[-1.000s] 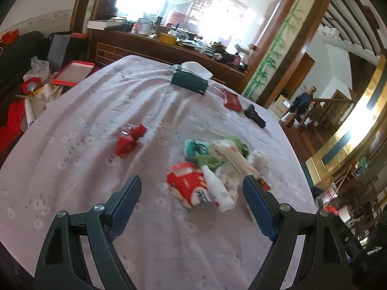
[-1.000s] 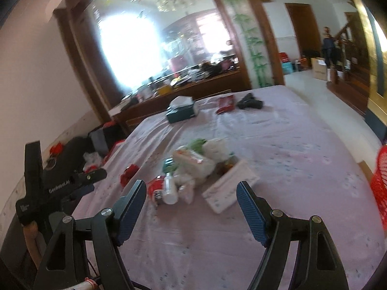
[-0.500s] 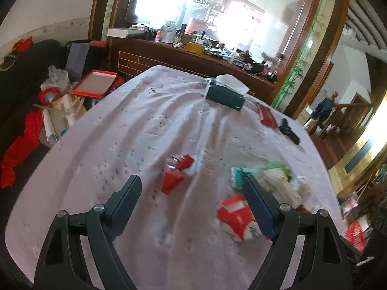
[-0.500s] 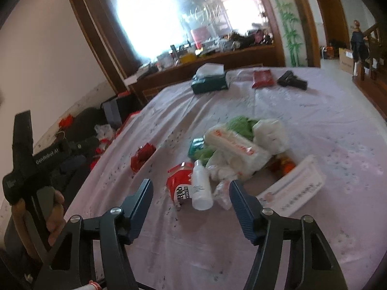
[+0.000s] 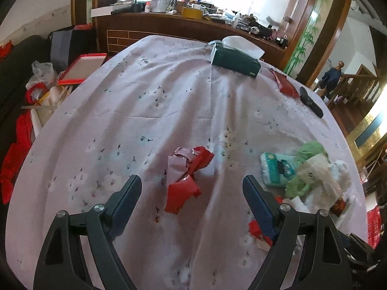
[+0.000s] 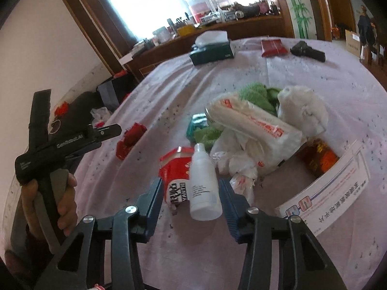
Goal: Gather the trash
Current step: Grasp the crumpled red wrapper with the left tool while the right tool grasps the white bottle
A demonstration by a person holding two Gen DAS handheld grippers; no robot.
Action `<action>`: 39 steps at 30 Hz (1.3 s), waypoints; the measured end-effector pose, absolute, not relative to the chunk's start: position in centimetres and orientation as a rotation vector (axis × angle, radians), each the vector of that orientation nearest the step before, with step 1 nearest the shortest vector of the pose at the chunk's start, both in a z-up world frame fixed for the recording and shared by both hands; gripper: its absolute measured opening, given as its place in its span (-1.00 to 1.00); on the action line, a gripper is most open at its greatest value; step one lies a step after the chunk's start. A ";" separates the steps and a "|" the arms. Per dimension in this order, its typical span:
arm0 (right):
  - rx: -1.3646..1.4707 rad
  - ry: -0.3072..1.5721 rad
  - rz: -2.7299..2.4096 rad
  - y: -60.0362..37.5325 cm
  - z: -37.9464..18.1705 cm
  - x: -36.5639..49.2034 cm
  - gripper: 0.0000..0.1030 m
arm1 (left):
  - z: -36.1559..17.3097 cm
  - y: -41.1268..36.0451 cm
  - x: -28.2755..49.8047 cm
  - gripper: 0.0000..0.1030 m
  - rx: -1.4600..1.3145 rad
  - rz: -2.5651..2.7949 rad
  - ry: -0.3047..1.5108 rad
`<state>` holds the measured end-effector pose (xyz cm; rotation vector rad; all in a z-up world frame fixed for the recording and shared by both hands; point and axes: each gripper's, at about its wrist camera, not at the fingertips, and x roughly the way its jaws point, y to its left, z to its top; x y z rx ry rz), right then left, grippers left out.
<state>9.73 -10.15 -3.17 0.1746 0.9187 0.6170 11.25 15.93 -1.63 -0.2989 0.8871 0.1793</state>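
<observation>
A crumpled red and pink wrapper lies on the pink tablecloth just ahead of my open, empty left gripper; it also shows in the right wrist view. My right gripper is open, its fingers on either side of a white plastic bottle and a red and white packet, without gripping them. Behind them is a pile of trash: white plastic bags, green cloth, a teal packet and a white printed box. The pile also shows in the left wrist view.
A green tissue box, a red packet and a black object lie at the table's far end. A cluttered wooden sideboard stands behind. Red items and bags lie beside the table on the left.
The left gripper has swung left and closed in on the red wrapper. The right gripper has moved forward and narrowed around the white bottle and red packet.
</observation>
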 end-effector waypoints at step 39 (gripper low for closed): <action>0.295 0.799 0.551 -17.4 0.6 2.6 -0.40 | 5.1 3.8 0.3 -0.59 -0.243 0.102 0.763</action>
